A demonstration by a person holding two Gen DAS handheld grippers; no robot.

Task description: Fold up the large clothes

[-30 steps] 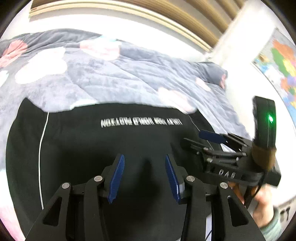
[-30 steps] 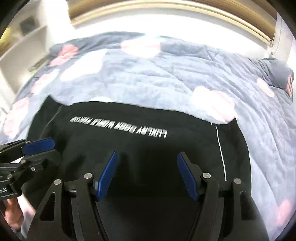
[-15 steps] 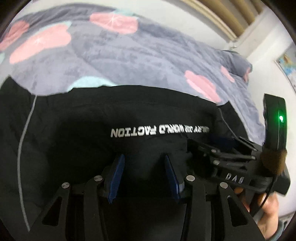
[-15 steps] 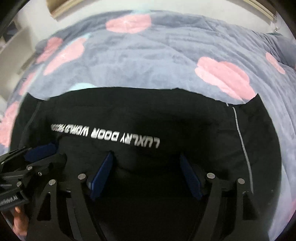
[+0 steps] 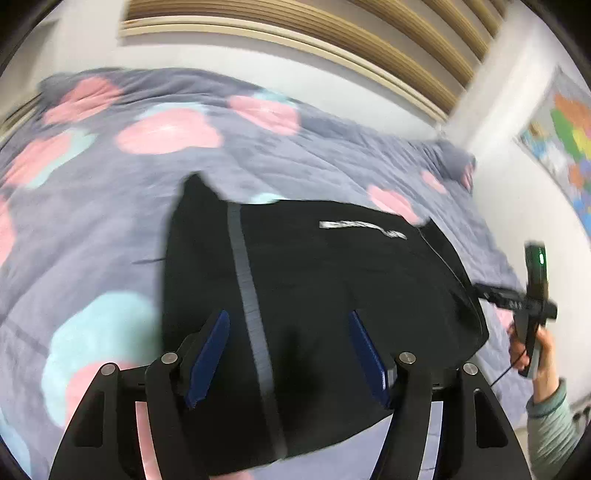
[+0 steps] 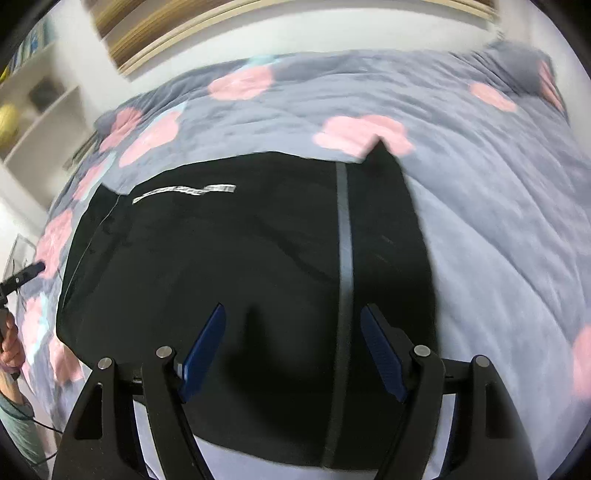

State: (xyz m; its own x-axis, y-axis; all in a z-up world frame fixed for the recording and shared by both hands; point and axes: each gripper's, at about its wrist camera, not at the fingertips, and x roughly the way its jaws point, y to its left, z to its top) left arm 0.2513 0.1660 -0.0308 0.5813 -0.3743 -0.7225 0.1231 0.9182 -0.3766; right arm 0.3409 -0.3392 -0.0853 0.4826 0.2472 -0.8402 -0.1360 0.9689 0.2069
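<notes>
A black garment (image 5: 332, 277) with white lettering (image 5: 362, 226) and a grey side stripe (image 5: 251, 314) lies flat on the flowered blanket. My left gripper (image 5: 287, 314) hovers over its left part, above the stripe. Its jaws are opening and nothing is pinched between the blue pads. My right gripper (image 6: 292, 308) is open over the right part of the garment (image 6: 221, 258), beside the other grey stripe (image 6: 343, 240), and holds nothing. Each gripper shows at the edge of the other's view: the right gripper (image 5: 513, 295) in a hand, and the left gripper (image 6: 22, 275).
The grey blanket (image 5: 110, 221) with pink and pale blue flowers covers the bed on all sides of the garment. A slatted wooden headboard (image 5: 332, 26) runs along the back wall. A coloured map (image 5: 569, 140) hangs at the right, and white shelves (image 6: 33, 110) stand at the left.
Both grippers have moved apart from the garment's middle toward its two striped sides. The left jaws have widened. The garment lies flat as before.
</notes>
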